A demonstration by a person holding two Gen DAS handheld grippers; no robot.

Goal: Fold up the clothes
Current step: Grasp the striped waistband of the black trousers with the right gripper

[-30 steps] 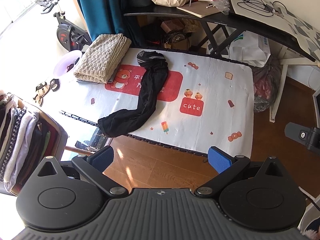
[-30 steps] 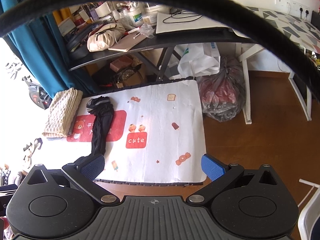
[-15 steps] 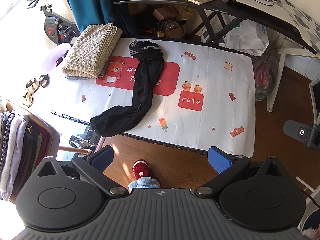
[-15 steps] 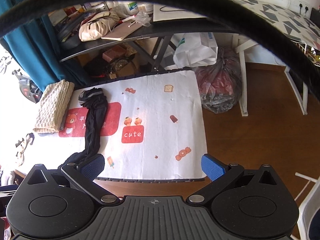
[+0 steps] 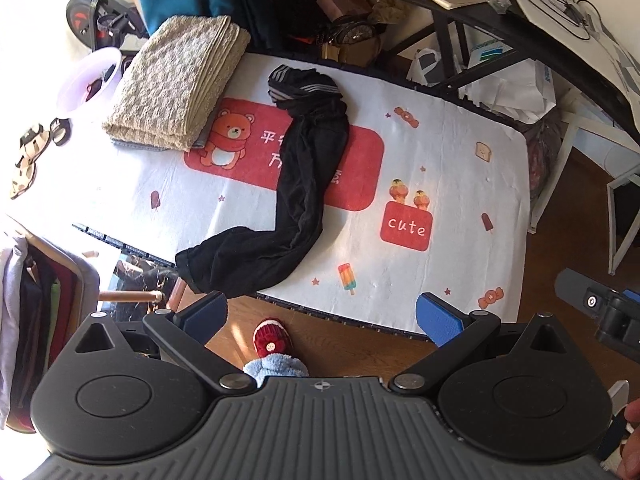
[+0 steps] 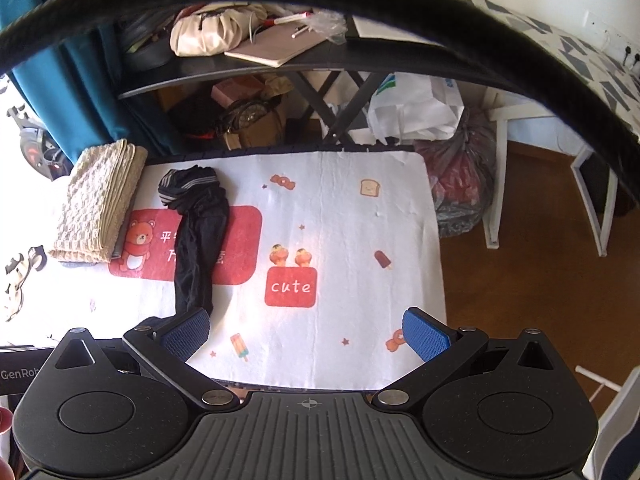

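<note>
A long black garment with a grey-striped waistband lies crumpled lengthwise on the white cartoon mat, its near end at the mat's front edge. It also shows in the right wrist view on the mat. A folded beige knit lies at the mat's far left; it also shows in the right wrist view. My left gripper is open and empty above the mat's front edge. My right gripper is open and empty over the mat's near part.
A black desk with clutter stands behind the mat. Bags lie at the mat's right. A rack of clothes is at the near left. A slippered foot is on the wooden floor by the mat's front edge.
Both grippers have moved forward toward the mat, which now looks closer. A slippered foot has come into the left wrist view. Both stay open.
</note>
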